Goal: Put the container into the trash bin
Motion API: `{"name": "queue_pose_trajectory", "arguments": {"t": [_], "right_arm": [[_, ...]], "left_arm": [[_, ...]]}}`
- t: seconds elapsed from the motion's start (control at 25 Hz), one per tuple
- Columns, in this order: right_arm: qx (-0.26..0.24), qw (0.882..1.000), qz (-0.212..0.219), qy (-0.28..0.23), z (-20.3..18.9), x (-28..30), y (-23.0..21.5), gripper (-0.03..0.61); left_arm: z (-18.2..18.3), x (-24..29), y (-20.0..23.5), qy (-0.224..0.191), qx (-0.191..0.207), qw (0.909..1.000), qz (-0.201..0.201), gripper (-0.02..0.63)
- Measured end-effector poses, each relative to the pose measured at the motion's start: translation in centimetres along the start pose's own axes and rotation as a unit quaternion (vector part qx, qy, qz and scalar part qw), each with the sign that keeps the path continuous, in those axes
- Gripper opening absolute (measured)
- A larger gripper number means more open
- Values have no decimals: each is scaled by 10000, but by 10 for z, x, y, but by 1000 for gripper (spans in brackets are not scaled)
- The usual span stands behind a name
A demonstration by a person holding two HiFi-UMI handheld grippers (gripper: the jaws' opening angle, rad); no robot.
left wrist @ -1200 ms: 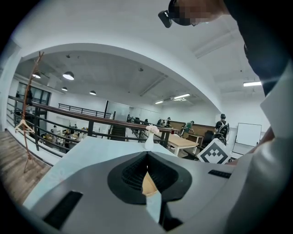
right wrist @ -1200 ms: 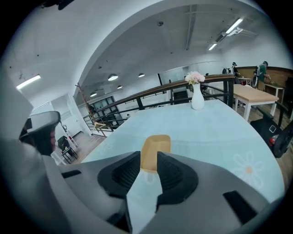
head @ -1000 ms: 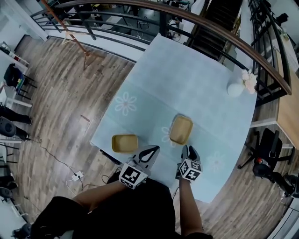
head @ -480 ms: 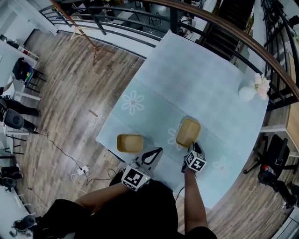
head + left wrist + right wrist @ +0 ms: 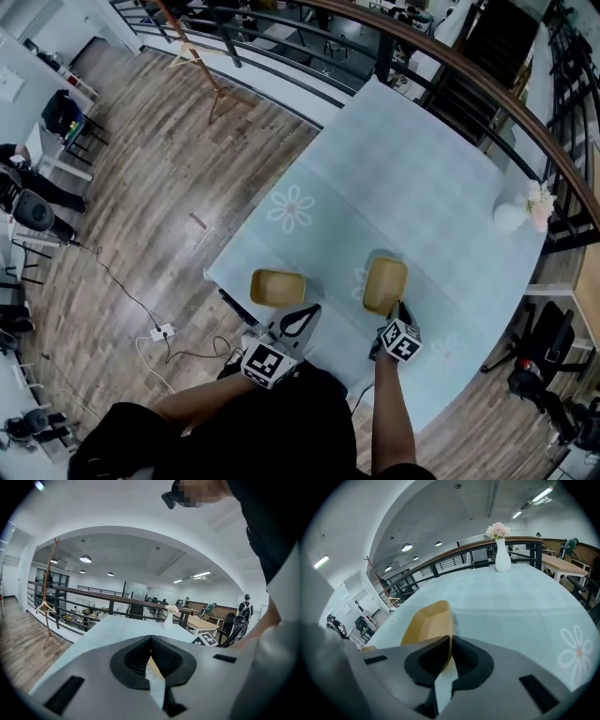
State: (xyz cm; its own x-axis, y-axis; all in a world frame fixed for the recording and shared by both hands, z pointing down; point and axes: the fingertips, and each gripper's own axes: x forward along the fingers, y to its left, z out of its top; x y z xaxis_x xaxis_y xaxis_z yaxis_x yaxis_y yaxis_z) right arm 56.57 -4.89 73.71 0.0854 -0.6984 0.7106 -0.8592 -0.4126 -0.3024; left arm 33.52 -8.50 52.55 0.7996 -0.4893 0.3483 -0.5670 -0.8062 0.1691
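**A:** Where is the right gripper [image 5: 401, 309] [image 5: 450, 640]?

**B:** At the near end of the tan rectangular card-like container [image 5: 385, 284] [image 5: 423, 626], which lies on the pale blue flower-print tablecloth [image 5: 422, 178] [image 5: 520, 606]. Its jaws are closing, and the container's thin side wall is pinched between the pads. The rest of the container stretches away beyond the fingertips and to their left.

**A:** And the left gripper [image 5: 307, 311] [image 5: 151, 638]?

**B:** Its tips are together with nothing clamped. A second tan container [image 5: 277, 288] sits just ahead of them and to their left.

**A:** Anything further out?

**B:** A white vase of pink flowers [image 5: 511, 216] [image 5: 502, 557], well beyond the right fingertips.
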Motion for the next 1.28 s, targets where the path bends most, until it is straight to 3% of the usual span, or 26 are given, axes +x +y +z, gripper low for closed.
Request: {"name": "queue_pose_trajectory", "arguments": {"t": [0.24, 0.44, 1.04, 1.28], "right_arm": [[45, 9991, 323, -265, 1, -36, 54, 43], [-912, 9920, 823, -288, -5, -49, 130, 42], [-1827, 9657, 1844, 9, -122, -94, 368, 43], [-2013, 9576, 2055, 138, -174, -113, 430, 42]], "left_arm": [[-6, -57, 28, -236, -161, 9990, 336, 9], [-13, -113, 60, -522, -422, 9939, 876, 9], [-48, -318, 140, -1005, -691, 9795, 1604, 9], [-70, -384, 165, -1109, -913, 9703, 1947, 9]]}}
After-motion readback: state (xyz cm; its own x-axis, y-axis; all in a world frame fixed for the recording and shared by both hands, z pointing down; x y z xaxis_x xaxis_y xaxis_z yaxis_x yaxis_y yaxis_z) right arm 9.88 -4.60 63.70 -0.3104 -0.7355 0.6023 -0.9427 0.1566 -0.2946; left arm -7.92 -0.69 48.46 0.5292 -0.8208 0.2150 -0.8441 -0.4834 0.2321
